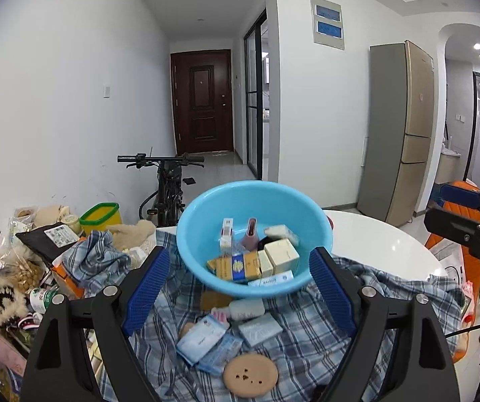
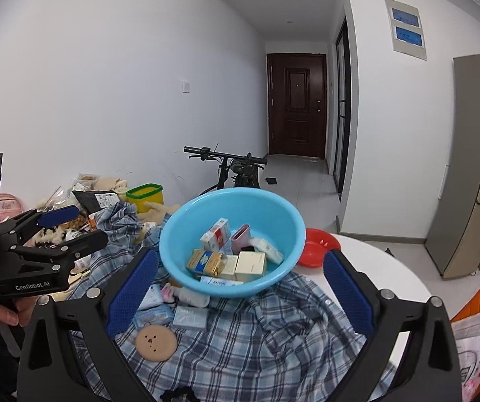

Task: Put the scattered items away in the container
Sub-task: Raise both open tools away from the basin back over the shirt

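Leaning against the white wall beyond the table, a black bicycle (image 1: 168,184), with a tall fridge (image 1: 397,134) standing far right.

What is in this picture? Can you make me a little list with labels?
container: blue bowl, already holding several small boxes
still outside: round brown coaster, tissue packs, small grey box, white bottle
underneath: plaid cloth on a white table
left tongs: open, empty
right tongs: open, empty
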The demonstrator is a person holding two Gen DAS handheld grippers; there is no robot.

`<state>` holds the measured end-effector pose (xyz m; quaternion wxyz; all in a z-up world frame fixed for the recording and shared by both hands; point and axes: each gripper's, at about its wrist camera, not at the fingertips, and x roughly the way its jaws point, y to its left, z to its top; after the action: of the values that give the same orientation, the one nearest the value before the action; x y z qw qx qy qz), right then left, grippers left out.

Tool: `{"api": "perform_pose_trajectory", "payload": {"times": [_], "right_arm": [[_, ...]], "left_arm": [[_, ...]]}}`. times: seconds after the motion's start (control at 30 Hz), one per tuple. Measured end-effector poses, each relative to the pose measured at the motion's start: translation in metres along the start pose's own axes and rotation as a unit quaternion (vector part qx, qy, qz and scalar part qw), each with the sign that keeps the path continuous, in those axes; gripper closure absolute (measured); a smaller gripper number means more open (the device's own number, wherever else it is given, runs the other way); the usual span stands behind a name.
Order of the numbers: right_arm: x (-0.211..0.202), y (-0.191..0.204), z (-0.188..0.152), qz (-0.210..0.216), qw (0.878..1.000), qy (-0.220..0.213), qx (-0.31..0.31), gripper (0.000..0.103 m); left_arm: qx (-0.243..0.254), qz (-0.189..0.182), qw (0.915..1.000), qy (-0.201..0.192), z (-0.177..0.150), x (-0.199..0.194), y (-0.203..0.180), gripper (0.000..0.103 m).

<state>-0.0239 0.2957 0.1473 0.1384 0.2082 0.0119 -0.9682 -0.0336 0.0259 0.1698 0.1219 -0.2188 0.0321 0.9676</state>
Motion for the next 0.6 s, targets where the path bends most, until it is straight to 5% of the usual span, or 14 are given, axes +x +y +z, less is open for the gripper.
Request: {"api": "perform_pose_trajectory", "payload": {"times": [0.33, 0.6], "right_arm": [[-0.006, -0.006, -0.044, -0.038, 0.999, 0.007, 0.002, 0.004], [0.002, -0.028, -0.083, -0.045, 0.997, 0.009, 0.059, 0.004]], "left_arm": [[-0.009, 0.03, 0.9982, -0.051, -0.036, -0.018, 0.002, 0.016], [-0.013, 0.039, 0.9982, -0.044, -0.075, -0.01, 0.005, 0.015]]}}
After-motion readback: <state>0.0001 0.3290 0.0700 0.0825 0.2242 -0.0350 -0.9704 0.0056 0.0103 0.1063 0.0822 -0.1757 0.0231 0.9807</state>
